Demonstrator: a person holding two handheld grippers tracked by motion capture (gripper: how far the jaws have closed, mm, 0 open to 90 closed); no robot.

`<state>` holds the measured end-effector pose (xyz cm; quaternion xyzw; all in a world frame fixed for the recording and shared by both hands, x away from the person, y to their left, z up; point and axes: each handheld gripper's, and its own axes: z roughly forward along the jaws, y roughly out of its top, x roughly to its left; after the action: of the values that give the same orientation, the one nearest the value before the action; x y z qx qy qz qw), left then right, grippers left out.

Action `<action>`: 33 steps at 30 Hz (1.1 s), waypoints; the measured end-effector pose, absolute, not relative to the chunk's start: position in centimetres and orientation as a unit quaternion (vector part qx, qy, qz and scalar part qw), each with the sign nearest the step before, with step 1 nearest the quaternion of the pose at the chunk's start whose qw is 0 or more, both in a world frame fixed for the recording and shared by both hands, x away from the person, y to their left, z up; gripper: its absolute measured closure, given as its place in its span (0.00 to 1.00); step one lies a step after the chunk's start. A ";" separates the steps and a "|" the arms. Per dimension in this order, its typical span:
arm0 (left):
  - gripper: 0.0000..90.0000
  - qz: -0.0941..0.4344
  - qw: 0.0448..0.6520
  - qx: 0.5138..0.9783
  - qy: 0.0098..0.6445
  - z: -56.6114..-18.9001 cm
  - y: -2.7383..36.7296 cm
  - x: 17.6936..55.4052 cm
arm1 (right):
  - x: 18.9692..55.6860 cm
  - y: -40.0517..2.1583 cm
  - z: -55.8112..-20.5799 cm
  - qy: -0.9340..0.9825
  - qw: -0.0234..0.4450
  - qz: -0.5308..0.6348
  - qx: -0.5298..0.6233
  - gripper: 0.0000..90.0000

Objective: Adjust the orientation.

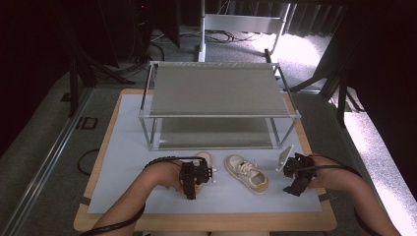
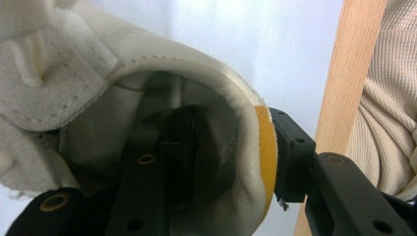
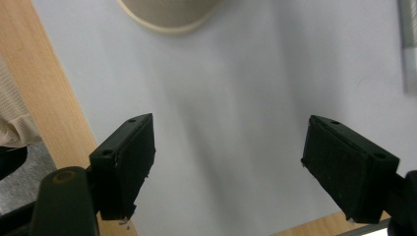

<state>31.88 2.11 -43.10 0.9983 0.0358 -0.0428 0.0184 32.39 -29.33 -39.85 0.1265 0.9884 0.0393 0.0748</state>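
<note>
Left tongs (image 2: 223, 162) pinch a shoe's heel rim (image 2: 246, 142) — right tongs (image 3: 226, 167) spread over bare mat (image 3: 236, 93).

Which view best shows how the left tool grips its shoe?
The left gripper view: one jaw sits inside the white shoe, the other outside its orange-edged heel. The high view shows the left tool covering most of that shoe. The right gripper view gives nothing certain of it.

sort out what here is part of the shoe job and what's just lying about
In the job:
- left gripper, jaws clamped on the heel wall of the left shoe, one jaw inside it
- second shoe lying free on the mat
- right gripper, jaws open over bare mat
- two-tier rack behind the shoes, a likely destination

Just about:
- white mat
- cables on the floor
</note>
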 end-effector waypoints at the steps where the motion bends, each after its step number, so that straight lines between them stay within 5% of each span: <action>1: 0.64 -0.043 0.018 0.998 0.036 -43.1 2.1 31.9 | 32.2 -28.8 -39.2 0.990 0.074 0.040 0.115 0.24; 22: 0.65 -0.046 0.019 0.998 0.038 -43.1 2.2 31.9 | 30.6 -23.1 -37.0 0.996 0.068 0.050 -0.001 0.33; 33: 0.65 -0.046 0.022 0.998 0.037 -43.1 2.2 31.9 | 30.9 -20.8 -39.0 0.997 0.039 0.027 -0.058 0.55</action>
<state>31.93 2.23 -43.11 0.9980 0.0370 -0.0465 0.0216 30.94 -20.77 -39.01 -0.0579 0.9972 0.0265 0.0392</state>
